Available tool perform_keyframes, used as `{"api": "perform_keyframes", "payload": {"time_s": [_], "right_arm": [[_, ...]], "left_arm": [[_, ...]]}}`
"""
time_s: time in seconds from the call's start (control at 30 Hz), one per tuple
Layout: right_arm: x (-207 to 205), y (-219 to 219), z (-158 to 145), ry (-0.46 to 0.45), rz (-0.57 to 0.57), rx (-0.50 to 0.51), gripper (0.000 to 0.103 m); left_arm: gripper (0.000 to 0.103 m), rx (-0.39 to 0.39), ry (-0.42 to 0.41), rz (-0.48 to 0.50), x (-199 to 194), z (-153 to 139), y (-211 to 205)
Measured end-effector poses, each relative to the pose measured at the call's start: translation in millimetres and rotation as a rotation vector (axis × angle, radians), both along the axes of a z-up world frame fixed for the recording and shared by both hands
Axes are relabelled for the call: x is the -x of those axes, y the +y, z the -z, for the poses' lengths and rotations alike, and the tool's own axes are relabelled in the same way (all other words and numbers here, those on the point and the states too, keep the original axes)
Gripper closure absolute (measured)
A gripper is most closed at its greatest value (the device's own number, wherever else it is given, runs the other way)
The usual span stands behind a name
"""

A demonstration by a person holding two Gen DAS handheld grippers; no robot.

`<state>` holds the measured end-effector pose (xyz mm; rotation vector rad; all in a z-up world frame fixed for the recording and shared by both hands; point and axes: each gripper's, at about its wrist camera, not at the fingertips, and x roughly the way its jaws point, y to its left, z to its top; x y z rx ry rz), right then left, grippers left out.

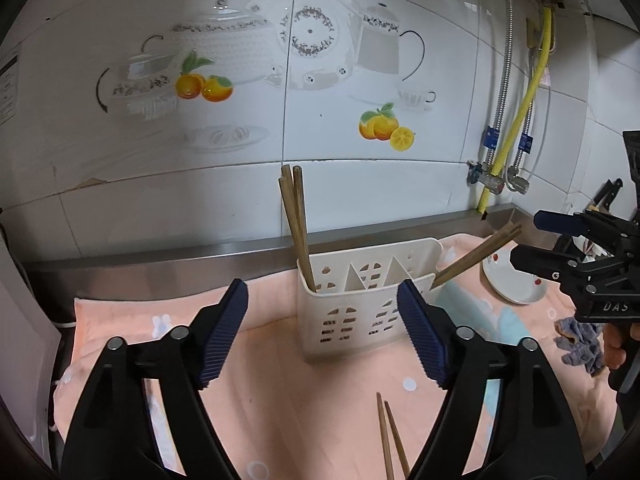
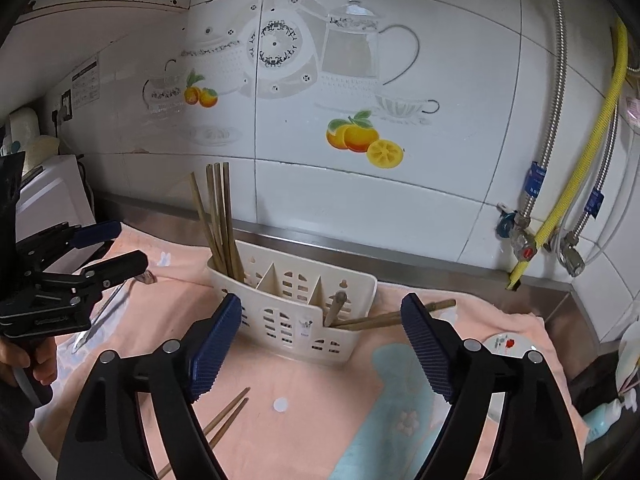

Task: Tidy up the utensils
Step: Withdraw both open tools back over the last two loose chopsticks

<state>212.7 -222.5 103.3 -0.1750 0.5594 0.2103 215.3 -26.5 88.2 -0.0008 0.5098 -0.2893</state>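
1. On the pink towel (image 2: 304, 412) that covers the steel bench, near its left edge, a metal utensil (image 2: 105, 309) lies flat; what kind it is cannot be told. It rests below the left gripper (image 1: 322, 334), whose jaws stand wide and hold nothing.
2. Toward the front of the towel lies a loose pair of chopsticks (image 2: 224, 418), still to be stored.
3. Near the back edge of the towel, against the bench's steel lip, stands the white utensil holder (image 2: 294, 312). Its leftmost compartment holds a bundle of chopsticks (image 2: 222, 224) standing nearly upright.
4. In the holder's rightmost compartment, two chopsticks (image 2: 392, 316) lean far over the right rim, almost level, beside a grey handle (image 2: 335, 307).
5. The right gripper (image 2: 322, 344) also stands wide and empty, facing the holder.
6. Near the towel's right edge sits a small white plate (image 1: 514, 278).
7. Risks, as I judge them: the leaning pair could tip out if the light holder is nudged, and the thin loose chopsticks could roll or split apart when pinched off soft cloth.
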Motion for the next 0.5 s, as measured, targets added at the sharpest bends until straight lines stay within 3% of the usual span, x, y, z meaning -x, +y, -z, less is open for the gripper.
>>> {"api": "perform_keyframes", "payload": {"time_s": [0.5], "right_arm": [[34.2, -2.6, 23.5, 0.006, 0.0, -0.035, 0.015]], "left_arm": [[0.007, -0.024, -0.029, -0.042, 42.1, 13.9, 10.7]]}}
